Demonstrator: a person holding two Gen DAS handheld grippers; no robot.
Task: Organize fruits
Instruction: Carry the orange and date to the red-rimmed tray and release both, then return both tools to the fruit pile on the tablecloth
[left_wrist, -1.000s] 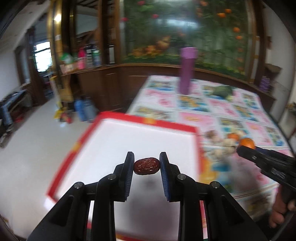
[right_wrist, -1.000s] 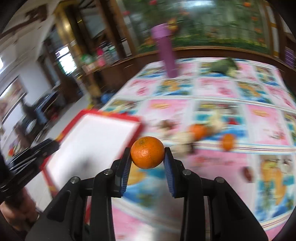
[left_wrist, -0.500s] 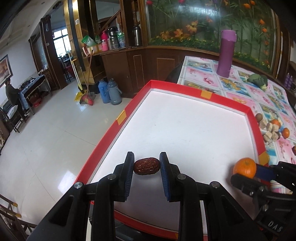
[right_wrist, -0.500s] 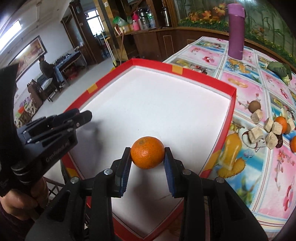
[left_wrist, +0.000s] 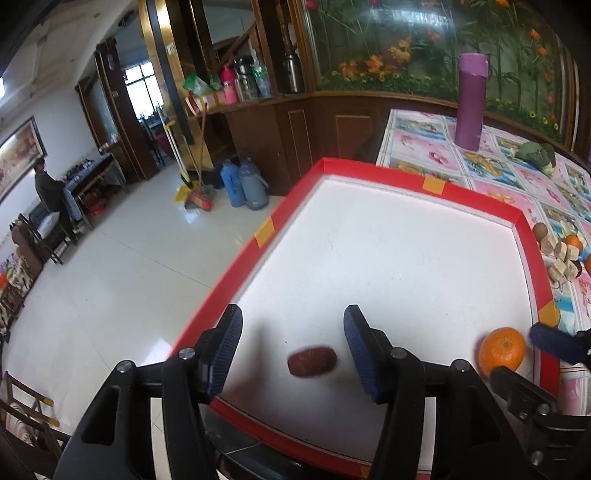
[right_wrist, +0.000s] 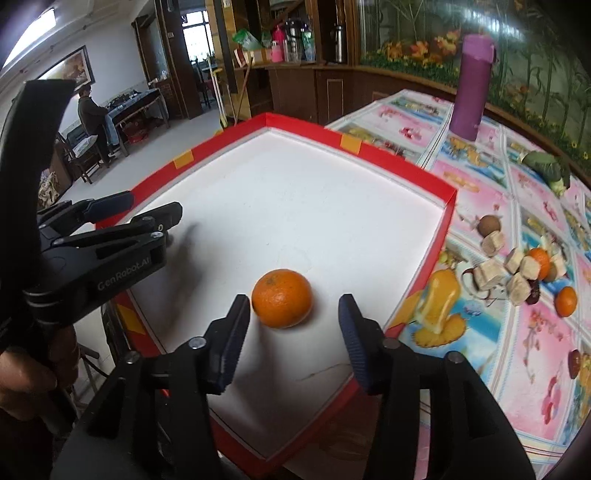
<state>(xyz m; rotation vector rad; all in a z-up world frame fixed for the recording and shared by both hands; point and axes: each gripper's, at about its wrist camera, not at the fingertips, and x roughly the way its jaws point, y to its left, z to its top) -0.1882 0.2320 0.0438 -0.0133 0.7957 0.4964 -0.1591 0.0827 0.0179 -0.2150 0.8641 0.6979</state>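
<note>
Both grippers let go: my left gripper (left_wrist: 291, 349) is wide open over the date (left_wrist: 312, 360), my right gripper (right_wrist: 295, 332) wide open around the orange (right_wrist: 282, 303), so both fruits rest in the red tray (left_wrist: 480, 201).

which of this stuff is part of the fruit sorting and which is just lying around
Job:
orange in the tray
date in the tray
loose fruit on the table
left gripper and right gripper, both open

Lying about:
purple flask
green bundle
thermoses on the floor
broom
</note>
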